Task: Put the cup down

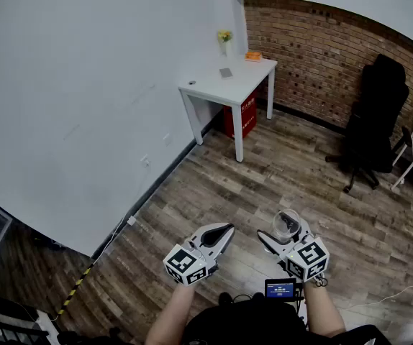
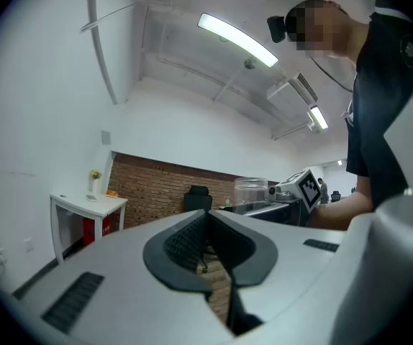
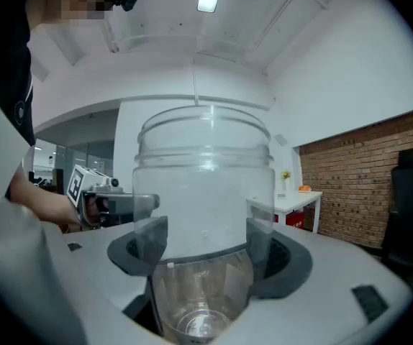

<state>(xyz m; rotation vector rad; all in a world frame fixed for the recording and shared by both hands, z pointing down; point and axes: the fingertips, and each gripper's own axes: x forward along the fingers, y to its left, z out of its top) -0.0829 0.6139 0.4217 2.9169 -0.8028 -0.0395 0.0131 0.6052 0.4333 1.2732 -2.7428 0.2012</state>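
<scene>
Closest in, at 5 o'clock in the head view, a small screen (image 1: 280, 288) sits against the person's dark top. It glows blue, and its light lettering is too small to read.

Just beyond it are both tongs, each with a cube of black-and-white square markers that carry no readable text. The right gripper (image 1: 287, 230) at 5 o'clock is clamped on the clear cup (image 1: 288, 223). In the right gripper view the two dark pads (image 3: 149, 241) press the cup's (image 3: 205, 185) sides low down, with its ridged rim up and its base toward the camera. The cup is held upright in the air over the wooden plank floor (image 1: 278, 178) and touches no surface. It carries no label that can be made out.

The left gripper (image 1: 221, 234) at 6 o'clock has its jaws closed tip to tip with nothing between them, as the left gripper view (image 2: 208, 243) confirms.

At 12 o'clock, well apart from the grippers, a white table (image 1: 239, 85) stands against the white wall. On it are a vase of yellow flowers (image 1: 224, 40), an orange object (image 1: 253, 56) and a flat grey item (image 1: 225, 72). A red box (image 1: 244, 115) under the table bears white writing too small to read. A black office chair (image 1: 375, 121) stands at 2 o'clock by the brick wall (image 1: 321, 56).
</scene>
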